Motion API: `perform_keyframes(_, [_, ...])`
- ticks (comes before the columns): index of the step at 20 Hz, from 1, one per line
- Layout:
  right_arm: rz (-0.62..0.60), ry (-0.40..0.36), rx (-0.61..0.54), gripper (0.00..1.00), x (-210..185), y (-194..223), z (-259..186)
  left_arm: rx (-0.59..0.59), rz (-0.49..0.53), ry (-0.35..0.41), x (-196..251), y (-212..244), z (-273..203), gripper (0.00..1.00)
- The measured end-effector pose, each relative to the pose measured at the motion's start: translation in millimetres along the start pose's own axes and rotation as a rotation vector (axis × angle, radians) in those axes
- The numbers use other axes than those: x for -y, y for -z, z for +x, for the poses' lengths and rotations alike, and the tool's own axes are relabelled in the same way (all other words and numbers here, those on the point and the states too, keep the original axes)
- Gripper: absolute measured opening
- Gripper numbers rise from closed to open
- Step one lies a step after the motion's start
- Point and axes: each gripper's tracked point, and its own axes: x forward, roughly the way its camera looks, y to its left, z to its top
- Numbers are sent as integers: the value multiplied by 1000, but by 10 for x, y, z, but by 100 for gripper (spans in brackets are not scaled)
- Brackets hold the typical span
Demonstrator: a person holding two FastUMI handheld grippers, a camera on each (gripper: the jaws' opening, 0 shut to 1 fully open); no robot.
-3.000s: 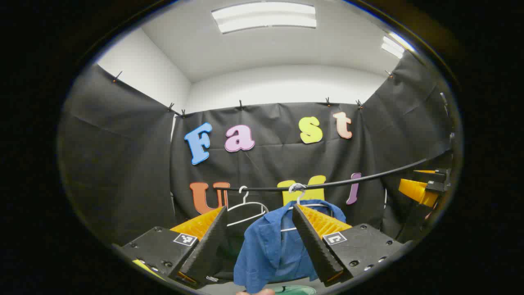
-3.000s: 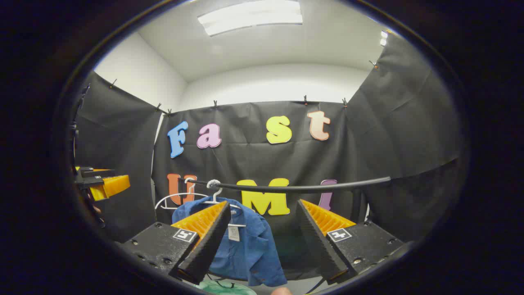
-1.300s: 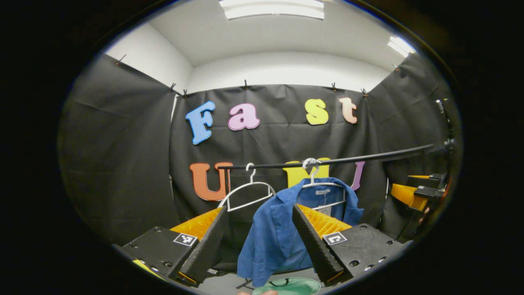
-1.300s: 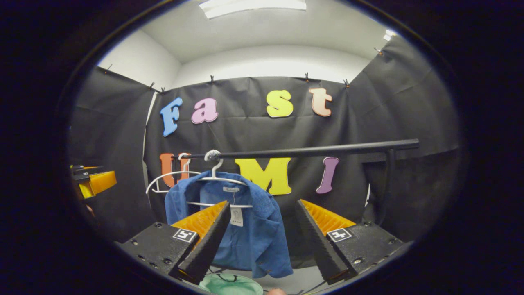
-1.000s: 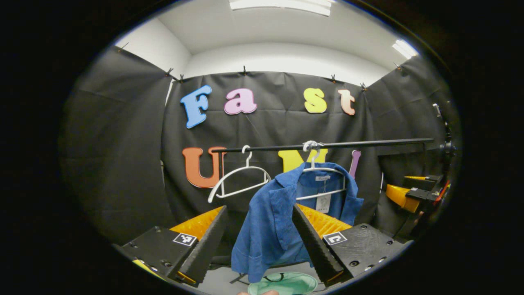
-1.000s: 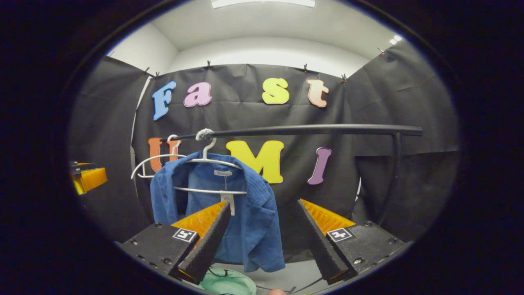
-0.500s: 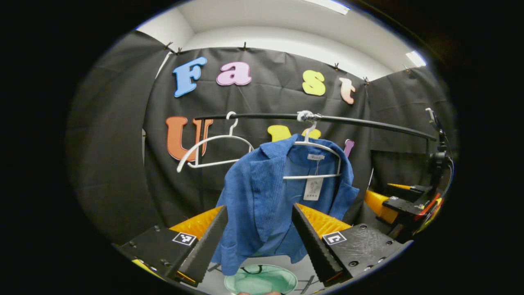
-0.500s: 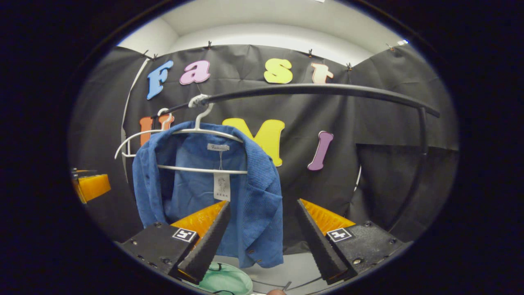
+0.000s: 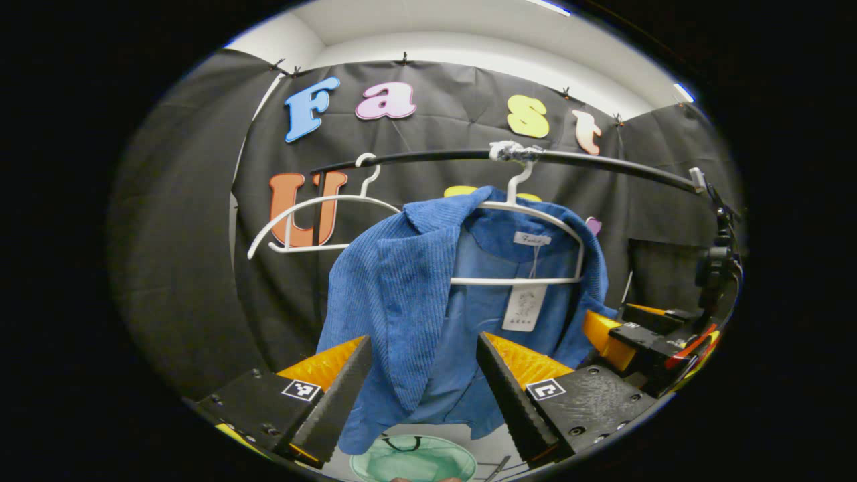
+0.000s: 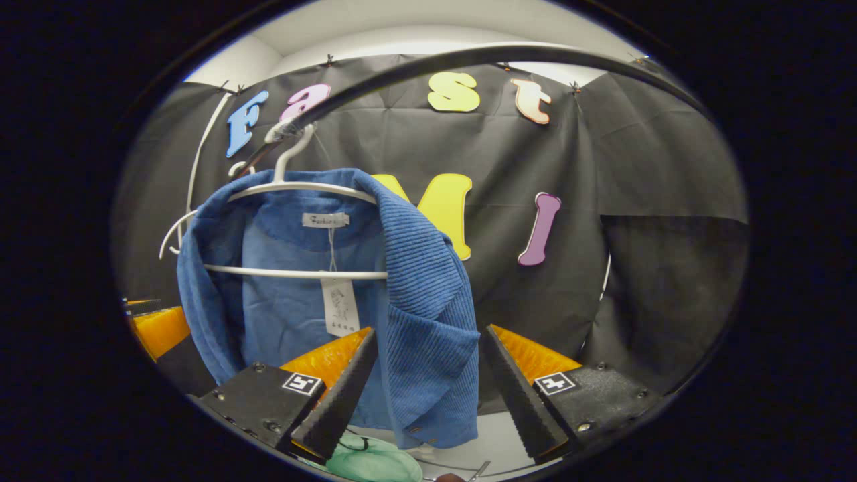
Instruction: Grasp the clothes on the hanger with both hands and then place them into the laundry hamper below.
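A blue jacket is seen hung on a white hanger, whose hook is caught over a black rail. The rail is taken as the landmark here. A second white hanger, bare, is hooked on the rail to the left of the jacket's hanger in the left gripper view. A paper tag is seen dangling from the collar, below the hanger's crossbar.

Below the rail and under the jacket's hem, a pale green laundry hamper is found at the bottom edge of the left gripper view; it is seen again in the right gripper view, partly hidden behind that gripper's left finger.

The left gripper is held below the rail with its fingers spread wide. The jacket's front panel hangs in line with the gap between them, but no contact between the fingers and the cloth can be made out.

The right gripper is likewise held wide apart below the rail, and the other front panel of the jacket is framed between its fingers; whether the cloth is touched cannot be told. In the left gripper view the right gripper is seen just beside the jacket's far edge, lower than the rail.
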Motion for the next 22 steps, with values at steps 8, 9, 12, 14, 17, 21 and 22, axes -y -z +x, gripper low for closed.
perform_keyframes(8, [6, 32, -18, 100, -19, 92, 454, -15, -2, -134, -120, 54, 517, 100])
perform_keyframes(9, [22, 32, -19, 100, 14, 80, 485, -26, -14, -135, -132, 50, 535, 96])
perform_keyframes(12, [54, 64, 2, 100, 239, -15, 524, -2, -25, -174, -294, -55, 602, 100])
perform_keyframes(14, [56, 98, 48, 96, 432, -145, 540, 5, -33, -181, -359, -99, 655, 85])
perform_keyframes(17, [53, 76, 57, 75, 470, -174, 571, -8, -34, -179, -362, -102, 702, 59])
perform_keyframes(21, [-11, 95, 112, 44, 527, -288, 528, 17, 0, -181, -358, -179, 683, 23])
perform_keyframes(22, [-30, 102, 119, 40, 524, -296, 526, 16, 3, -169, -335, -176, 668, 18])
